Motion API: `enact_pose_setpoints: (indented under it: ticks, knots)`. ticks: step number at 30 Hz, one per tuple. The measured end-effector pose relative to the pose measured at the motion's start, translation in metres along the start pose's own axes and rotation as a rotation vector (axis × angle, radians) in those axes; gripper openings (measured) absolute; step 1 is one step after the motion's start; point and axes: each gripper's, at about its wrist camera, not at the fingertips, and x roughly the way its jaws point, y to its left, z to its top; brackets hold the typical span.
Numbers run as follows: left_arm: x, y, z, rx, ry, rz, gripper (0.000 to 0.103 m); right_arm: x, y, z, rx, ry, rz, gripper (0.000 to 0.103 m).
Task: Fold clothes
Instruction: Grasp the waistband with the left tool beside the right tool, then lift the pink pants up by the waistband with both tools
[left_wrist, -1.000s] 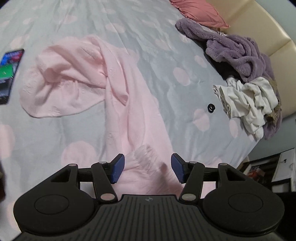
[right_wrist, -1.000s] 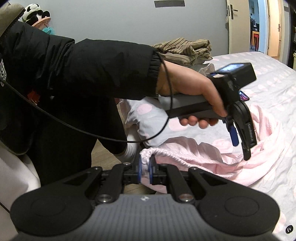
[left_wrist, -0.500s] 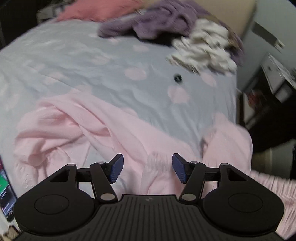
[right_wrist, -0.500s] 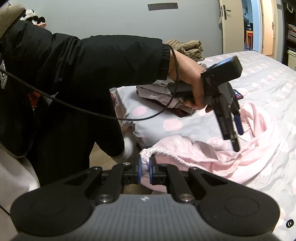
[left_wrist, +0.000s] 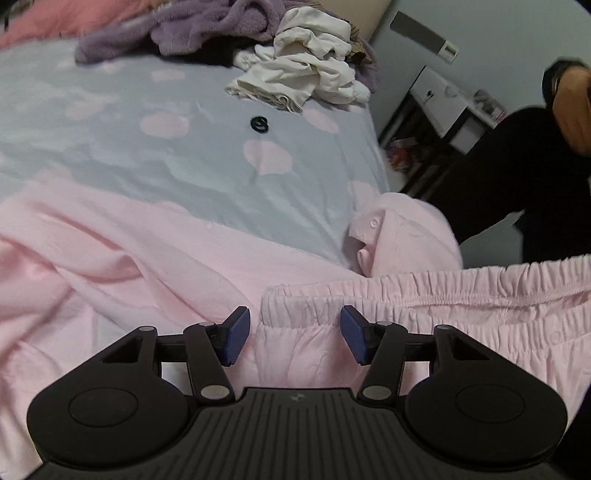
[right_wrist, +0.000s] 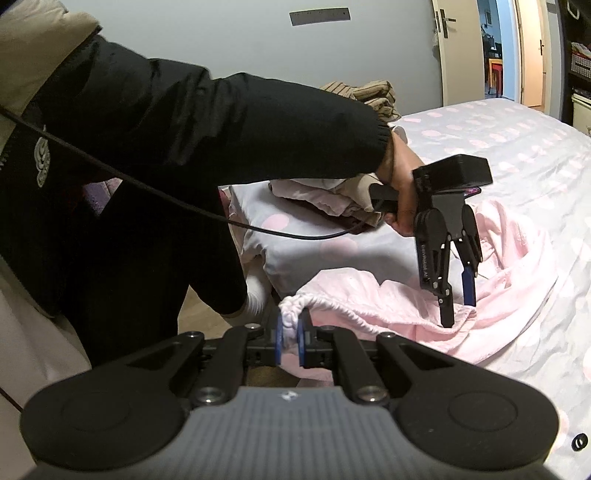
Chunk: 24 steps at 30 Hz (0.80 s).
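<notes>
Pale pink trousers (left_wrist: 147, 266) lie crumpled on the grey spotted bedspread (left_wrist: 184, 177). Their gathered elastic waistband (left_wrist: 443, 291) stretches to the right, lifted off the bed. My left gripper (left_wrist: 295, 332) hovers over the waistband's left end; its jaws are closing, the band lies between and below the blue pads, and neither pad touches it. In the right wrist view the left gripper (right_wrist: 458, 310) points down at the pink cloth (right_wrist: 406, 302). My right gripper (right_wrist: 290, 332) is shut on the waistband's bunched corner (right_wrist: 295, 306) near the bed's edge.
A purple robe (left_wrist: 207, 26) and white clothes (left_wrist: 310, 70) are heaped at the headboard end. A black hair tie (left_wrist: 259, 124) lies on the spread. Folded clothes (right_wrist: 332, 199) sit behind the person's black sleeve (right_wrist: 221, 122), and a cable (right_wrist: 184, 203) hangs below it.
The left gripper rolled and sank from over the trouser leg to the waistband's end. The right gripper kept its hold on the band's corner, barely shifting.
</notes>
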Motion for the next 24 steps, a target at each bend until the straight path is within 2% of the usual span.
enact_pose_setpoints:
  ticks: [4,6,7,10,12,15,17,21,24]
  knots:
    - [0.009,0.020,-0.001,-0.073,0.003,-0.141,0.051,0.003,-0.003,0.002,0.003,0.002,0.010,0.009]
    - [0.013,0.025,0.001,-0.094,0.026,-0.175,0.030,0.007,-0.005,0.004,0.006,0.005,0.010,0.010]
    - [0.013,0.025,0.002,-0.095,0.034,-0.178,0.011,0.007,-0.007,0.004,0.008,0.008,0.006,0.010]
    - [-0.001,0.020,0.005,-0.067,0.025,-0.154,0.007,0.007,-0.014,0.003,0.027,0.017,-0.027,0.010]
    - [-0.015,0.014,0.005,-0.054,0.009,-0.114,0.006,0.005,-0.019,0.002,0.048,0.016,-0.059,0.010]
    - [-0.048,0.002,0.006,-0.040,-0.050,-0.003,0.006,-0.004,-0.024,0.002,0.071,-0.003,-0.118,0.010]
    - [-0.080,-0.006,0.007,-0.060,-0.137,0.087,0.006,-0.013,-0.028,0.004,0.093,-0.019,-0.172,0.010]
    - [-0.159,-0.032,0.009,-0.086,-0.341,0.233,0.006,-0.044,-0.038,0.013,0.163,-0.085,-0.336,0.009]
    - [-0.222,-0.066,0.015,-0.084,-0.483,0.330,0.005,-0.080,-0.047,0.029,0.196,-0.185,-0.473,0.009]
